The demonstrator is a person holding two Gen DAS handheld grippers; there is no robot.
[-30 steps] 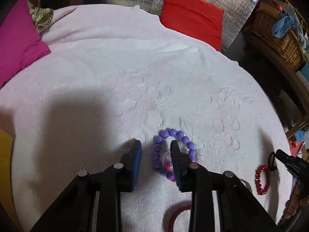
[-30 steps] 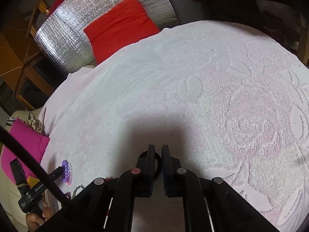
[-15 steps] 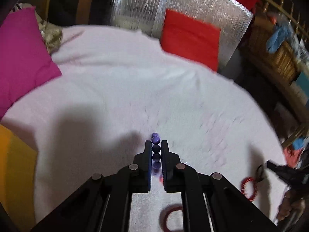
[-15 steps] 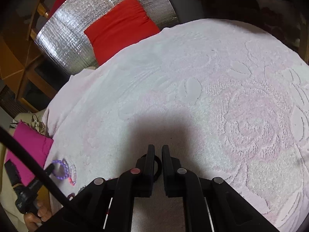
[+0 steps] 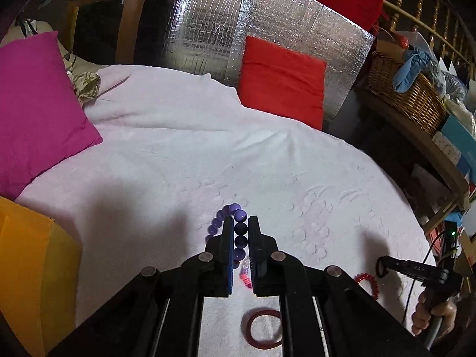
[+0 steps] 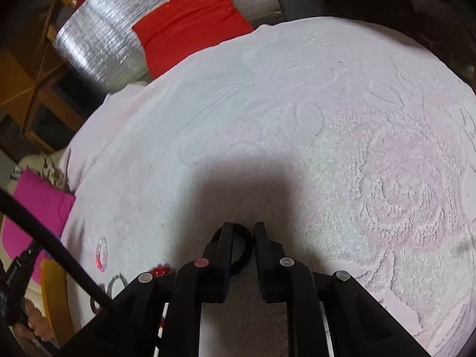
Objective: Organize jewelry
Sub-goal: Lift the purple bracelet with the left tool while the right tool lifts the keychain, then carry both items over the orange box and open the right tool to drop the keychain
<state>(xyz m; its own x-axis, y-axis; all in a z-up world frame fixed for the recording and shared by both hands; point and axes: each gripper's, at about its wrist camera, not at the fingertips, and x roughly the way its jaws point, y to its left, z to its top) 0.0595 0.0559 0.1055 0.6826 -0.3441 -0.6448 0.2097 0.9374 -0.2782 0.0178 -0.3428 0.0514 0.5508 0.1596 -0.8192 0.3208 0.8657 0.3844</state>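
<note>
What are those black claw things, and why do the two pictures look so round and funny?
Each claw is a hand-held gripper: a person squeezes a handle and two fingers close. A small wide-angle camera sits on each one, which bends the picture. One picture looks along the left hand-held gripper, the other along the right hand-held gripper.

Below them is a pale pink bedspread with bracelets on it. The left one is pinching a purple bead bracelet, lifted off the cloth. A clear and pink bracelet, a red bead bracelet and a dark red bangle lie on the cloth. The right one's jaws have just been opening around a black ring, which rests on the cloth.
</note>
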